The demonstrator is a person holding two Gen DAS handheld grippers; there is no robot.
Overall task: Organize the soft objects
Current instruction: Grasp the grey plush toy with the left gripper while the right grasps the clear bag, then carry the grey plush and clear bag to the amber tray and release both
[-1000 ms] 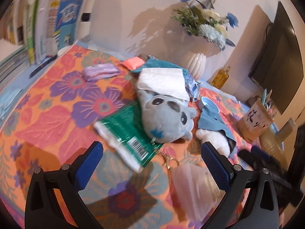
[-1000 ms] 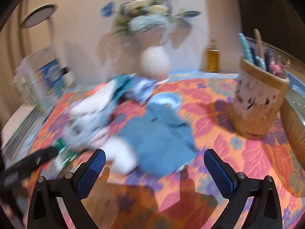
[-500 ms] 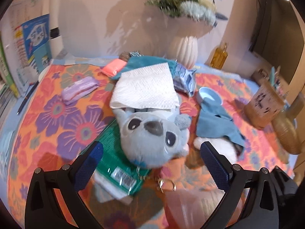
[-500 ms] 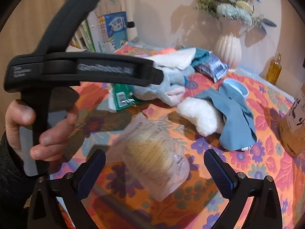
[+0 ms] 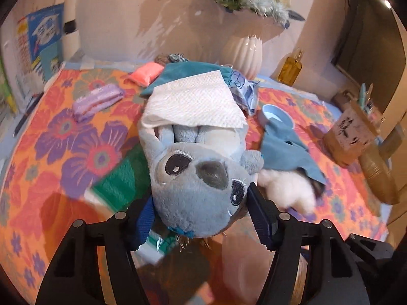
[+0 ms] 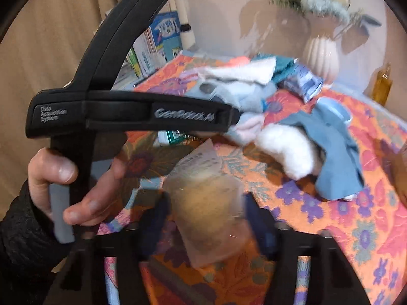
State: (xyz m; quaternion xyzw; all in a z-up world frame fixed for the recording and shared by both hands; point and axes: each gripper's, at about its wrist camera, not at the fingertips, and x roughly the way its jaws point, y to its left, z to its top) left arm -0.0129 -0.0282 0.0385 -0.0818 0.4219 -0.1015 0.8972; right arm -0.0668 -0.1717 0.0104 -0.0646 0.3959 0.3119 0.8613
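A grey-blue plush toy (image 5: 198, 178) lies face up on the flowered tablecloth (image 5: 63, 152), its body under a white paper towel (image 5: 193, 104). My left gripper (image 5: 201, 216) is closing its jaws on the toy's head, and both blue pads touch its sides. In the blurred right wrist view a clear packet (image 6: 206, 211) with a tan filling sits between the pads of my right gripper (image 6: 207, 218), which is also closing and touches it. A hand (image 6: 51, 178) holds the left gripper's black body (image 6: 127, 111) above the table.
Beside the toy lie a green packet (image 5: 119, 180), a blue cloth (image 5: 287, 150) over a white fluffy piece (image 5: 287, 190), a purple packet (image 5: 96, 99) and a coral one (image 5: 145, 72). A white vase (image 5: 244, 50), an amber bottle (image 5: 290, 68) and a pen holder (image 5: 351, 132) stand behind.
Both grippers stood wide open and have narrowed. The left one moved in over the plush head and now clasps it. The right one swung left and down onto the clear packet.
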